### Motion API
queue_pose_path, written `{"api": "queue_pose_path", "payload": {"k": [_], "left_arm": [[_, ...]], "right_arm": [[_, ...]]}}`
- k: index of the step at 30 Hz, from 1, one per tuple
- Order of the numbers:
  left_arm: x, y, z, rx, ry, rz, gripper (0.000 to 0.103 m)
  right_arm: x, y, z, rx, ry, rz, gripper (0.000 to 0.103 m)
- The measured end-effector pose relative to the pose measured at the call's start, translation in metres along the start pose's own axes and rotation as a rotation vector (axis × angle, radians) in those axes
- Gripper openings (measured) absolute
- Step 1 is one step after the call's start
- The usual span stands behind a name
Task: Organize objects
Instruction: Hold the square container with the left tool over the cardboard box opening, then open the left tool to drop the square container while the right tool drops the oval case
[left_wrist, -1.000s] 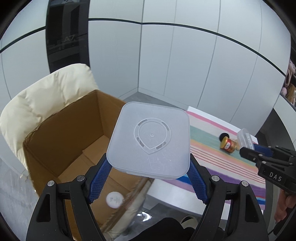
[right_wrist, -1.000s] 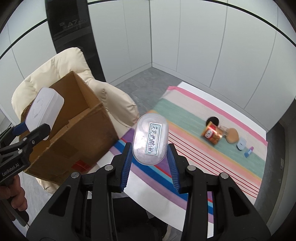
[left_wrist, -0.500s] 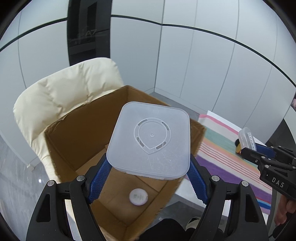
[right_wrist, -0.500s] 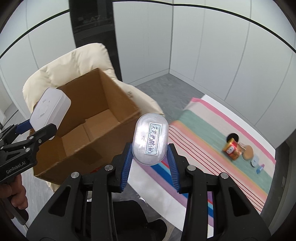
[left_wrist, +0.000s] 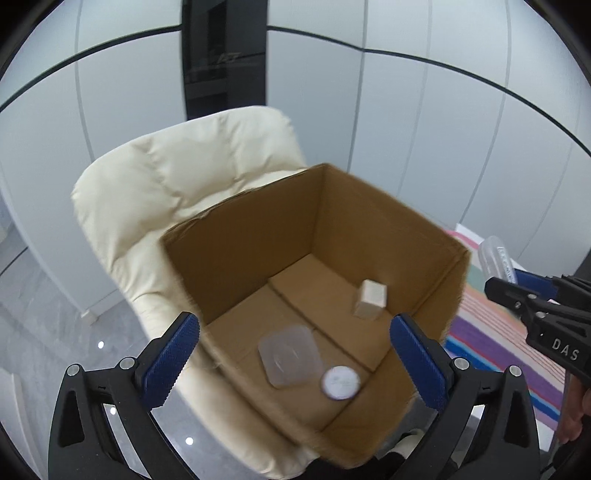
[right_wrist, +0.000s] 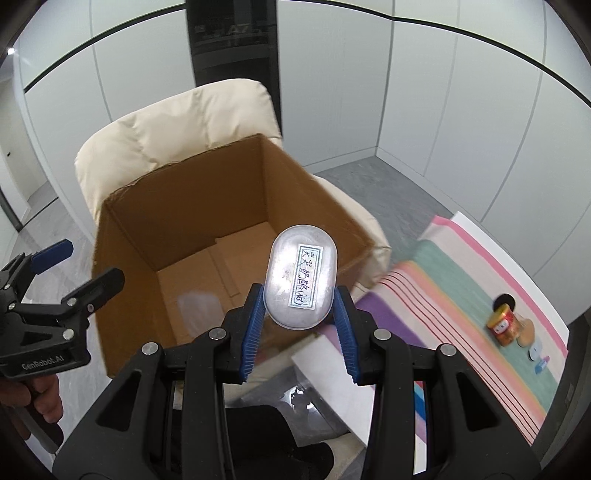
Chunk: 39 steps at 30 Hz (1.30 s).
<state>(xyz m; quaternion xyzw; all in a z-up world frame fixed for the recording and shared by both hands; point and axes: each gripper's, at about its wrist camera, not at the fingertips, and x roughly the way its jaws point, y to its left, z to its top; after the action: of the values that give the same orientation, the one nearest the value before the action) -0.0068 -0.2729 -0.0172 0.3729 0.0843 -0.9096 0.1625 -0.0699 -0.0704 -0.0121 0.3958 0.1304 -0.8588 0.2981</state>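
The left gripper (left_wrist: 295, 363) hangs above the open cardboard box (left_wrist: 369, 206), its jaws opening to their widest with nothing between them. Down on the box floor, seen between the blue pads (left_wrist: 170, 360), lies a translucent square lid (left_wrist: 290, 356), flat and slightly blurred. A small round white disc (left_wrist: 340, 382) sits touching the lid's corner at about 4 o'clock from it, and a pale wooden cube (left_wrist: 372, 298) stands near the box wall at about 1 o'clock from the lid.

The right gripper (right_wrist: 299, 332) pinches an oval clear container (right_wrist: 302, 275) (it carries a white label with dark characters) by its lower sides, holding it over the near rim of the box. The box rests on the seat of a cream padded chair (right_wrist: 184, 118).

At 3 o'clock from the box, the striped cloth (right_wrist: 443, 295) covers the tabletop; near its far edge stand a small jar with a red and gold label (right_wrist: 504, 325), a black round lid (right_wrist: 503, 300) and a few tiny items too small to tell
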Motion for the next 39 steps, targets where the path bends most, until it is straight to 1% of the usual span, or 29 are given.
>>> {"api": "queue_pose_path", "payload": {"k": [4,13,16,18,22,24,25,26,27,28,29,30,32,33,34,39], "left_arm": [[-0.005,0.022,-0.003,-0.029,-0.001,0.026,0.103],[-0.012,0.056,-0.009,-0.080,-0.004,0.065,0.103],[-0.014,0.067,-0.011,-0.104,-0.006,0.085,0.103],[-0.014,0.078,-0.011,-0.142,0.001,0.104,0.103],[-0.012,0.090,-0.013,-0.166,0.011,0.117,0.103],[-0.012,0.095,-0.013,-0.195,0.017,0.104,0.103],[-0.012,0.097,-0.013,-0.202,0.019,0.100,0.103],[-0.012,0.097,-0.013,-0.201,0.017,0.106,0.103],[-0.012,0.097,-0.013,-0.196,0.014,0.118,0.103],[-0.012,0.097,-0.013,-0.193,0.011,0.130,0.103],[-0.012,0.098,-0.013,-0.192,0.010,0.137,0.103],[-0.012,0.098,-0.013,-0.193,0.012,0.136,0.103],[-0.011,0.098,-0.013,-0.198,0.013,0.138,0.103],[-0.011,0.098,-0.012,-0.198,0.011,0.140,0.103],[-0.011,0.097,-0.012,-0.195,0.010,0.141,0.103],[-0.012,0.086,-0.008,-0.156,-0.010,0.151,0.103]], "right_arm": [[0.005,0.022,0.003,-0.029,0.002,0.025,0.039],[0.016,0.061,0.008,-0.085,0.012,0.067,0.039],[0.021,0.073,0.009,-0.101,0.022,0.081,0.039],[0.028,0.084,0.009,-0.123,0.028,0.091,0.039],[0.041,0.105,0.011,-0.179,0.037,0.110,0.040],[0.045,0.112,0.011,-0.200,0.031,0.104,0.040],[0.046,0.113,0.011,-0.203,0.024,0.101,0.042],[0.046,0.114,0.010,-0.210,0.022,0.098,0.055],[0.046,0.114,0.010,-0.213,0.019,0.095,0.064],[0.045,0.114,0.010,-0.210,0.010,0.088,0.079],[0.043,0.112,0.010,-0.199,-0.001,0.080,0.087],[0.041,0.110,0.012,-0.186,-0.009,0.077,0.089],[0.038,0.106,0.014,-0.163,-0.015,0.081,0.099],[0.038,0.104,0.014,-0.159,-0.013,0.077,0.101],[0.038,0.103,0.014,-0.157,-0.012,0.072,0.103],[0.036,0.095,0.014,-0.158,-0.014,0.068,0.103]]}}
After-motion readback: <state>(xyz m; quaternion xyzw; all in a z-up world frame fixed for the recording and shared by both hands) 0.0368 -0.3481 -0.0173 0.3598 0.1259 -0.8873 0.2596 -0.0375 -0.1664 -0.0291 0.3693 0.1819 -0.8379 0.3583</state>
